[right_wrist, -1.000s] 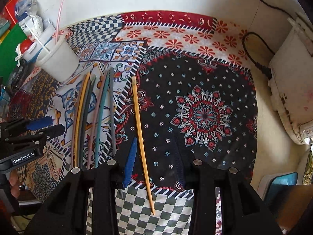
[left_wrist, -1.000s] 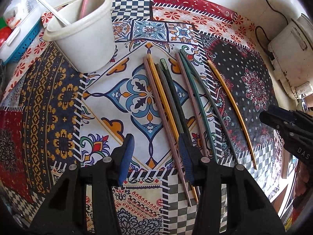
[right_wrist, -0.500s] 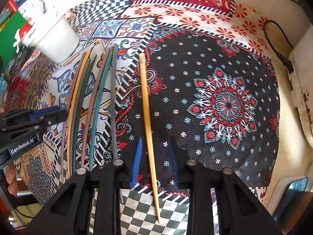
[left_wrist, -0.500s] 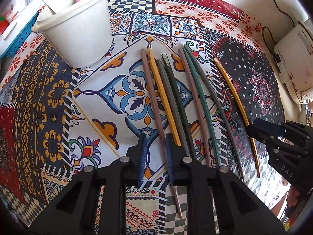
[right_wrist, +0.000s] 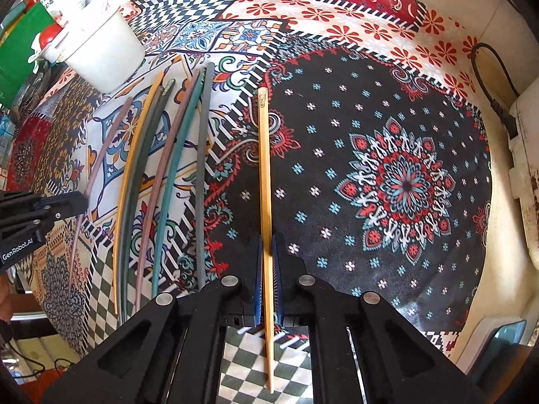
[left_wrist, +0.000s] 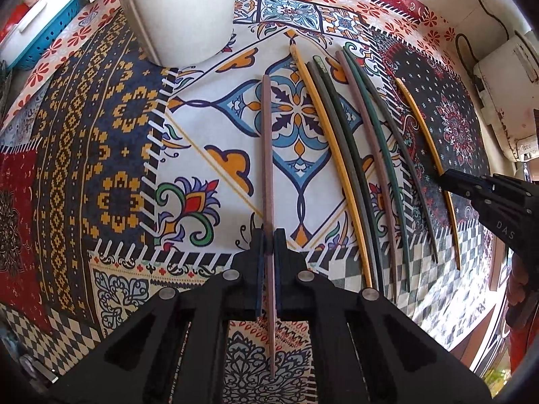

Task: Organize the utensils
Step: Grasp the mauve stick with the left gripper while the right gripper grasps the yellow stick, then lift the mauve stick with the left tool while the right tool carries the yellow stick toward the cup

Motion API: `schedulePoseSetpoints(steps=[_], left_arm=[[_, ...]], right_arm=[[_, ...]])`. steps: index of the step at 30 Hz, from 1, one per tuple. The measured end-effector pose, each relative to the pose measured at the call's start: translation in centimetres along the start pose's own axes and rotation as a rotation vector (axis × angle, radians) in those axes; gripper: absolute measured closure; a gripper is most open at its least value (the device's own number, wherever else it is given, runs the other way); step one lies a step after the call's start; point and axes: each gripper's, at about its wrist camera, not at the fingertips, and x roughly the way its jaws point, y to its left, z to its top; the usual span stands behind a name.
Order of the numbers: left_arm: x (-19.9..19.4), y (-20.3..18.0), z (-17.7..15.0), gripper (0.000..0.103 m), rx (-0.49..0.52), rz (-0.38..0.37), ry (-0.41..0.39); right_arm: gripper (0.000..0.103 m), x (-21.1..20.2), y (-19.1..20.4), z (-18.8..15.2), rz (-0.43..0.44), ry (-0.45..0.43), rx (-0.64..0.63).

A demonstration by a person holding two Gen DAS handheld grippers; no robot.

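A pink chopstick (left_wrist: pixel 268 155) is clamped between the closed pads of the left gripper (left_wrist: pixel 268 235), angled away from the others over the white tile pattern of the tablecloth (left_wrist: pixel 101 134). A yellow chopstick (right_wrist: pixel 264 168) is pinched by the right gripper (right_wrist: pixel 268 239), jaws closed on it, over the dark floral patch. Six more chopsticks (left_wrist: pixel 363 155) are seen lying side by side between the two. A white bucket (left_wrist: pixel 182 13) is noted at the far left.
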Motion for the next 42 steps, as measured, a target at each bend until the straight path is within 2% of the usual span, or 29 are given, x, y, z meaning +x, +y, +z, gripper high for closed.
schedulePoseSetpoints(steps=[5, 13, 19, 24, 28, 36, 42], left_arm=[[-0.2, 0.4, 0.2, 0.099, 0.001, -0.013, 0.028], [0.3, 0.9, 3.2, 0.097, -0.021, -0.05, 0.053], [0.7, 0.7, 5.0, 0.097, -0.001, -0.06, 0.068], [1.1, 1.1, 6.5, 0.097, -0.026, -0.1, 0.094], [1.5, 0.4, 7.2, 0.097, 0.002, -0.087, 0.098], [1.7, -0.4, 7.6, 0.099, 0.016, -0.074, 0.065], [-0.5, -0.5, 6.0, 0.099, 0.021, -0.06, -0.017]], right_arm=[[0.098, -0.3, -1.1, -0.5, 0.013, 0.01, 0.003], [0.097, 0.3, -1.1, 1.9, 0.022, 0.033, 0.02], [0.097, 0.9, 0.2, 3.2, -0.038, 0.023, -0.054], [0.096, 1.3, 1.5, 3.8, -0.08, 0.031, -0.089], [0.096, 1.7, 2.3, 4.2, -0.102, 0.031, -0.109], [0.097, 1.3, 2.8, 6.2, -0.033, 0.017, -0.026], [0.097, -1.3, 2.4, 6.1, 0.004, -0.043, 0.014]])
